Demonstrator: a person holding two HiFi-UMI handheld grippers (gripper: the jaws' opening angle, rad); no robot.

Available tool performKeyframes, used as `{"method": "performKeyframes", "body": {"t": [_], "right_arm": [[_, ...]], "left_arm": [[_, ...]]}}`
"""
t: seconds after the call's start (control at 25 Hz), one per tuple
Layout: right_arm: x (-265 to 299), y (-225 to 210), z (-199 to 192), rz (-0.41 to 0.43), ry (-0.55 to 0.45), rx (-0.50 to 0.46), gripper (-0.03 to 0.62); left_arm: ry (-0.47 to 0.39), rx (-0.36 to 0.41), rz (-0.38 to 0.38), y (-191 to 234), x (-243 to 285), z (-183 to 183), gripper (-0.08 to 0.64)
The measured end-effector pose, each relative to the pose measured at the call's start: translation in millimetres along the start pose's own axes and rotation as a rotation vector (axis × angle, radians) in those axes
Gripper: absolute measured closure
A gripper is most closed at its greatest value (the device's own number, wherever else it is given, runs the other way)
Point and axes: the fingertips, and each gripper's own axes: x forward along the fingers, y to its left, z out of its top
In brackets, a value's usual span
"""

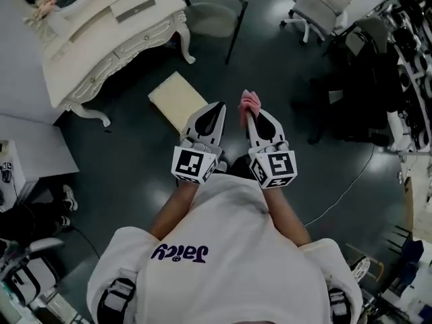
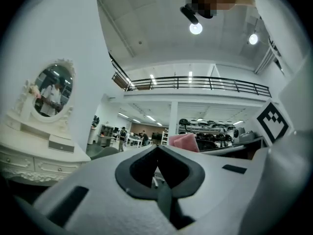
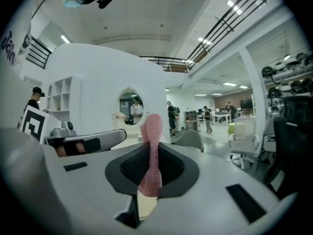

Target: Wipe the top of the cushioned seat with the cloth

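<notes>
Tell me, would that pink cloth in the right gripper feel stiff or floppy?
Probably floppy: the pink cloth is pinched flat in the right gripper and bunches beyond the tips. Likely light, since its weave looks open. The texture probably resists slipping.

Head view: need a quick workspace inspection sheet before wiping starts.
Surface: dark glossy floor; no table in use.
Job's things: cushioned seat, cream, top bare; pink cloth, held clear of the seat.
Clutter: shoes at the left edge.
Grippers: left gripper shut, empty; right gripper shut on the cloth.
Cables: white cable across the floor at right.
Surroundings: white vanity table, grey chair, office chair.
</notes>
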Motion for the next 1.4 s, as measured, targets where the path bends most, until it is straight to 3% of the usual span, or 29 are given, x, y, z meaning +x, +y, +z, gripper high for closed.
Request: {"method": "performKeyframes", "body": {"t": [0.24,0.52,0.72,1.0,1.28,1.4], "right_arm": [[125.6,39.1,4.5,0.318,0.068,-0.066,0.561],[260.2,56.4,-10.9,0.577,0.144,-0.106,0.561],[349.5,59.0,-45.0,0.743,0.264,-0.098,0.561],[430.9,92.3,-154.3,0.828,0.482,-0.152,0.561],[488.1,155.2,-304.5,0.797,0.67,-0.166,0.561],[503.9,179.9,-377.0,0.779,0.761,-0.135,0.561]], "left_arm": [[-0.028,-0.066,0.292,111.1,-6.8,-9.3,0.546],[-0.017,-0.042,0.567,223.3,9.0,-31.5,0.546],[-0.021,-0.049,0.774,291.5,24.1,-56.7,0.546],[0.026,-0.104,0.893,383.6,1.7,-131.5,0.546],[0.051,-0.191,0.922,471.2,-60.7,-231.3,0.546],[0.086,-0.266,0.921,498.9,-85.0,-286.1,0.546]]}}
